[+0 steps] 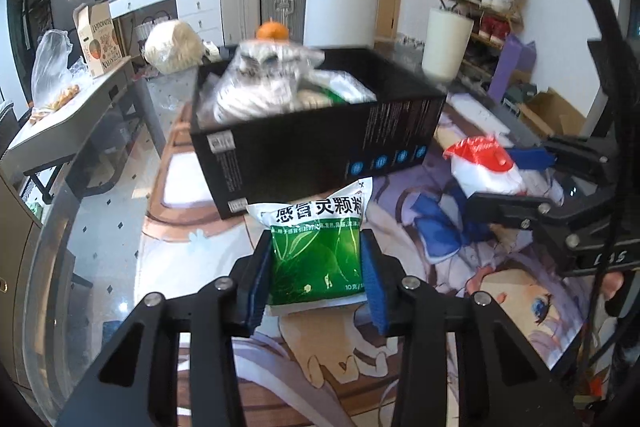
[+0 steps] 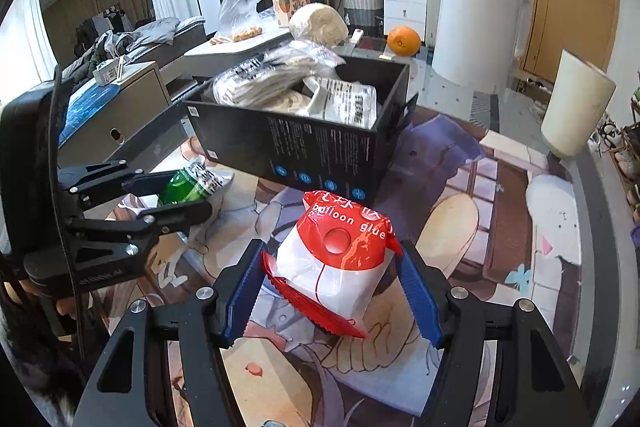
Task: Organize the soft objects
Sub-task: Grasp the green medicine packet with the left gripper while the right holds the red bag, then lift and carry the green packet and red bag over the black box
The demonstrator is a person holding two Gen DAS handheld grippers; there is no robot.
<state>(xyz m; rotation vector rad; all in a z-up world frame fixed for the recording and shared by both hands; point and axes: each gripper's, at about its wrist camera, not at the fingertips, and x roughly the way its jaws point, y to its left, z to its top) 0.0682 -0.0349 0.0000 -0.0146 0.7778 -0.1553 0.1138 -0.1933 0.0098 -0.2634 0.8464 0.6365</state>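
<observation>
A black box [image 1: 320, 143] stands on the printed mat and holds several soft packets, among them a grey-striped bag [image 1: 264, 83]. My left gripper [image 1: 316, 267] is shut on a green and white packet [image 1: 316, 247] just in front of the box. My right gripper [image 2: 332, 279] is shut on a red and white "balloon glue" bag [image 2: 336, 263], also in front of the box [image 2: 304, 147]. Each gripper shows in the other's view: the right one [image 1: 492, 171] with its bag, the left one [image 2: 180, 187] with its green packet.
An orange [image 2: 404, 41] and a white appliance [image 2: 476, 15] stand behind the box. A white cylinder [image 2: 576, 103] stands at the right on the table. A wrapped pale bundle [image 2: 318, 25] lies behind the box. A grey side table [image 1: 72, 111] is at the left.
</observation>
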